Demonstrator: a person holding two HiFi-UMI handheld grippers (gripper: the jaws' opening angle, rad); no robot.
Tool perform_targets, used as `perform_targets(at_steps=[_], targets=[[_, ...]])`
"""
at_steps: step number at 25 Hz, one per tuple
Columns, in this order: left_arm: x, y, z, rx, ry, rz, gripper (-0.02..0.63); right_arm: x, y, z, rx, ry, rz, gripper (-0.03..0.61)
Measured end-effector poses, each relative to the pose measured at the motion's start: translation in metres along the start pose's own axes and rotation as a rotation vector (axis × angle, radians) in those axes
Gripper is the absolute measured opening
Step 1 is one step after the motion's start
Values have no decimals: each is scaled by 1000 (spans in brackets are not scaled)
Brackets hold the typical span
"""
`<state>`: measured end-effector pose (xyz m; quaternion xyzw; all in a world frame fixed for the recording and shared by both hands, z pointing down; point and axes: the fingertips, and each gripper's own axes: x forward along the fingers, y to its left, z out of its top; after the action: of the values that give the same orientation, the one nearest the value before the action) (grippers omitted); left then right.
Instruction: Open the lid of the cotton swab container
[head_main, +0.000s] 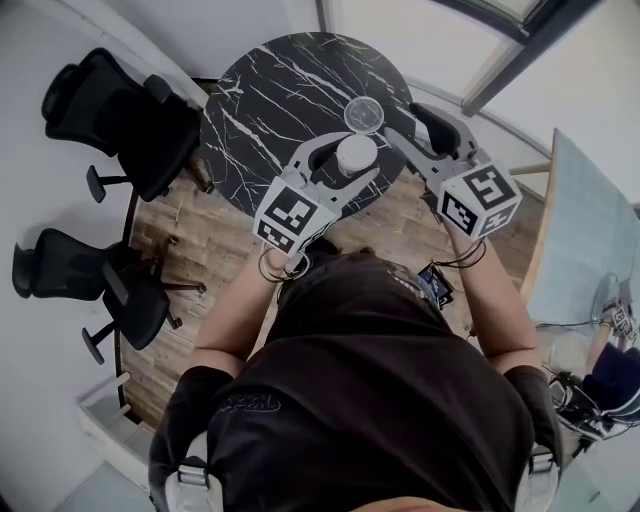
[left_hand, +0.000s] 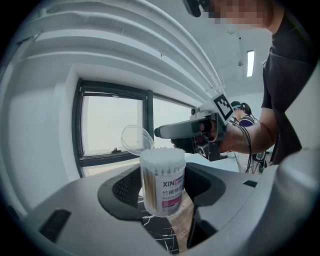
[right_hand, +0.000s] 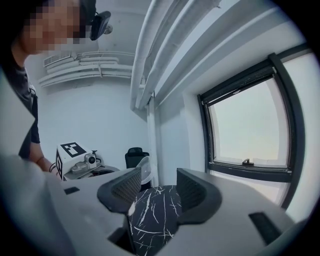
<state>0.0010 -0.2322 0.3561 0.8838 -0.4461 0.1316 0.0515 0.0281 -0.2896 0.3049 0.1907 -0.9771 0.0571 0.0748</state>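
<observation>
Left claw (head_main: 350, 160) closed on swab container (left_hand: 162, 182), upright between pads, swab tips bare. Clear lid (left_hand: 136, 140) tilted open at container's far rim. Right claw (right_hand: 157, 194) wide apart, empty, over black marble table (head_main: 260, 90).

Black T-shirt (head_main: 370, 400); grey left claw (head_main: 352, 158) and right claw (head_main: 402, 120), black-padded, with white marker cubes (head_main: 295, 212) (head_main: 480, 198)

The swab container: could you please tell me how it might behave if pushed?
The container is taller than wide, so it probably tips easily. Its clear plastic wall looks smooth, so it may slip. With the top open and swabs exposed, tipping would likely spill them.
</observation>
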Motion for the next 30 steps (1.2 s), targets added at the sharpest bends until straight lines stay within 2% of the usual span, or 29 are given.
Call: perform_targets(at_steps=[10, 30], targets=[[2, 4, -18, -7, -5, 64, 256, -8, 10, -36, 22, -49, -54, 229], [1, 15, -13, -17, -19, 92, 256, -1, 3, -37, 6, -48, -66, 209]])
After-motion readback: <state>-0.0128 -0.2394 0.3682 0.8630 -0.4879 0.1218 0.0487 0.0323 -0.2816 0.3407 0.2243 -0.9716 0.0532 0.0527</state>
